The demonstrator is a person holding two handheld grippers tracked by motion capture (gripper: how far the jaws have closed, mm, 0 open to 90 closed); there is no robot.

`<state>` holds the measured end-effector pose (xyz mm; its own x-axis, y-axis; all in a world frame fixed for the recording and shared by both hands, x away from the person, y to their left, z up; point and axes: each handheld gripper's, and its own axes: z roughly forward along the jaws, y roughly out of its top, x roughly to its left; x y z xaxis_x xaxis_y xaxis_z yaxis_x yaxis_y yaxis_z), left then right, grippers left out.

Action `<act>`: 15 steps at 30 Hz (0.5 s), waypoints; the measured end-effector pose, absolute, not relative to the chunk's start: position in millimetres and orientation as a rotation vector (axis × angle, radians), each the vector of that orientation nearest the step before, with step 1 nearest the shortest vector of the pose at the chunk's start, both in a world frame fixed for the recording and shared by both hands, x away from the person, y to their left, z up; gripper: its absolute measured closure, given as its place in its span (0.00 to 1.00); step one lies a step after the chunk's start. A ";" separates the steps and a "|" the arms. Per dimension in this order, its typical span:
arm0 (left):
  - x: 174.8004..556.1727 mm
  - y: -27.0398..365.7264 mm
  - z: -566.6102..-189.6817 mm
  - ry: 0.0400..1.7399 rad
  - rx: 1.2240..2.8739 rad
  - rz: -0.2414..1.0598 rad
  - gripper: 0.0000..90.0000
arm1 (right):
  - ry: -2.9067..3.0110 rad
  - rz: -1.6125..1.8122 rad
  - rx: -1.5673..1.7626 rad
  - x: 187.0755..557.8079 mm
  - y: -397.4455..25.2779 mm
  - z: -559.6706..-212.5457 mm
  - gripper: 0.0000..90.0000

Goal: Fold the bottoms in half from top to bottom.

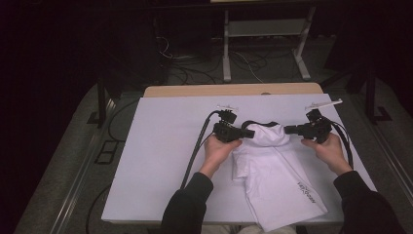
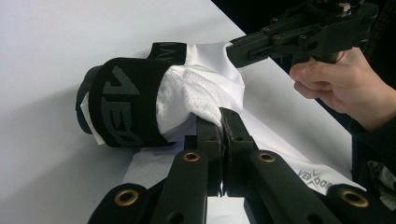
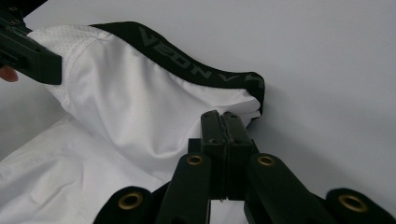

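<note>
Two grippers pinch the top end of a white cloth garment with a black stretchy band [image 1: 272, 161] on the big white table [image 1: 160, 161].

The left gripper [image 1: 247, 133] has its two black jaws pressed tight together on the white mesh cloth just under the band, which you can see close up in the left gripper view [image 2: 223, 122]. The right gripper [image 1: 290, 129] also has its jaws squeezed together, biting the cloth edge next to the black band [image 3: 224, 120]. The garment's top end is lifted a little and stretched between the two grippers (the band has grey letters on it). The rest of the garment lies flat on the table, reaching down toward the person's edge, between the two dark sleeves.
</note>
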<state>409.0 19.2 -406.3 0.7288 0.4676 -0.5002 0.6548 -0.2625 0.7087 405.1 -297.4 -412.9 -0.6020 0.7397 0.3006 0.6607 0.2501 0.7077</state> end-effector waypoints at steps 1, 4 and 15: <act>408.3 19.4 -405.8 0.861 1.917 -0.233 0.97 | 2.412 1.290 1.349 404.0 -297.9 -412.8 0.98; 405.6 19.4 -403.5 0.863 1.920 -0.237 0.97 | 2.420 1.293 1.347 400.7 -298.8 -411.9 0.98; 390.9 19.7 -403.6 0.834 1.904 -0.272 0.97 | 2.445 1.334 1.333 389.5 -304.7 -408.9 0.98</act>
